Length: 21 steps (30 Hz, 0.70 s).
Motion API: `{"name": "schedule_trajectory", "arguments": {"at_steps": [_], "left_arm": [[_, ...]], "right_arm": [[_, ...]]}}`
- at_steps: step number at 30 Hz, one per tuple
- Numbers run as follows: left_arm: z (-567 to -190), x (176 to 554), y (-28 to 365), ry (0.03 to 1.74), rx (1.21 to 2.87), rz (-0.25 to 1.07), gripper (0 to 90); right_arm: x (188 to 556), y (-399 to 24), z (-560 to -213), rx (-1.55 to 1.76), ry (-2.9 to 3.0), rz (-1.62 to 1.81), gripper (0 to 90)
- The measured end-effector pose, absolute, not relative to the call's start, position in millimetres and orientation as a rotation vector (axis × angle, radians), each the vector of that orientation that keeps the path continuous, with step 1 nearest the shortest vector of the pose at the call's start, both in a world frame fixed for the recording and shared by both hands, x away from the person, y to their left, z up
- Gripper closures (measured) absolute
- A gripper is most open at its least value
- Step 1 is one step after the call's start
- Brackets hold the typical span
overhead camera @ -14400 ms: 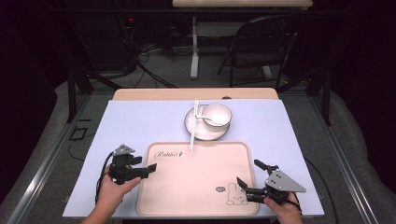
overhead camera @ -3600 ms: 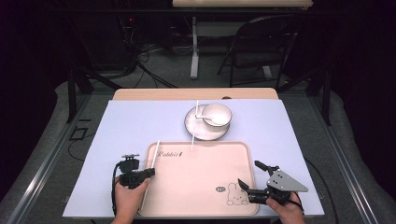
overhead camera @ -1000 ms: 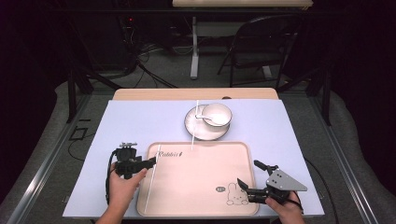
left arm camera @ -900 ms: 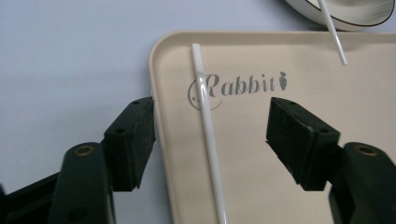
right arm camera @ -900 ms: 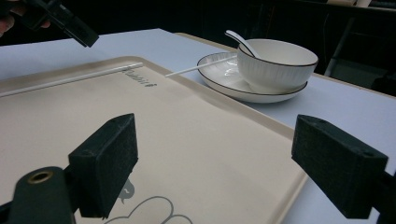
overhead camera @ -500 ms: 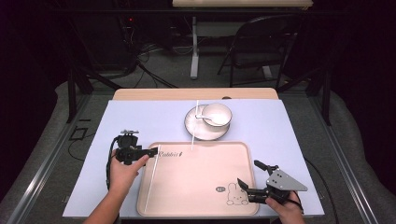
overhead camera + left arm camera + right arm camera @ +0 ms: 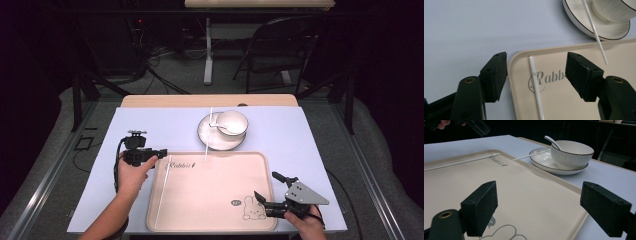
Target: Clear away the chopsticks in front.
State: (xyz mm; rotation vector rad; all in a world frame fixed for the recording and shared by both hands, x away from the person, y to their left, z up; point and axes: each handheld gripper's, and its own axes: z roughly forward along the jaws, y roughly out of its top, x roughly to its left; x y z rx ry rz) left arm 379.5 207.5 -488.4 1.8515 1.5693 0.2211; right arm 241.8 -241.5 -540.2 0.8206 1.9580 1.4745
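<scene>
The bench is covered by a pale lilac sheet, with a strip of bare wood showing at its far edge. Around it the room is dark: grey carpet, black cables on the floor, a folding chair and the leg of another table behind.

A beige tray lies on the near half of the bench, printed with a word near its far-left corner and a rabbit drawing near its near-right corner. Just beyond its far edge stands a white plate carrying a white bowl with a spoon resting in it.

A thin white stick lies flat in the tray along its left side, its long axis running from near to far and leaning slightly right at the far end, whose tip stops just short of the tray's far-left corner. A second stick lies with its far part across the plate and its near tip over the tray's far rim.

The left tool hovers above the tray's far-left corner, released, its jaws wide and having just narrowed a little; in the left gripper view the stick's far tip lies between them, untouched. The right tool sits over the tray's near-right corner, jaws spread wide and holding nothing.
</scene>
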Motion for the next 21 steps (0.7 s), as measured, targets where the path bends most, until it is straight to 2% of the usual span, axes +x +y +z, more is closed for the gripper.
{"name": "schedule_trajectory", "arguments": {"at_steps": [21], "left_arm": [[-474, 411, 204, 1.6, 1.848, 0.222, 34.9]], "right_arm": [[242, -241, -540, 0.824, 1.958, 1.476, 14.0]]}}
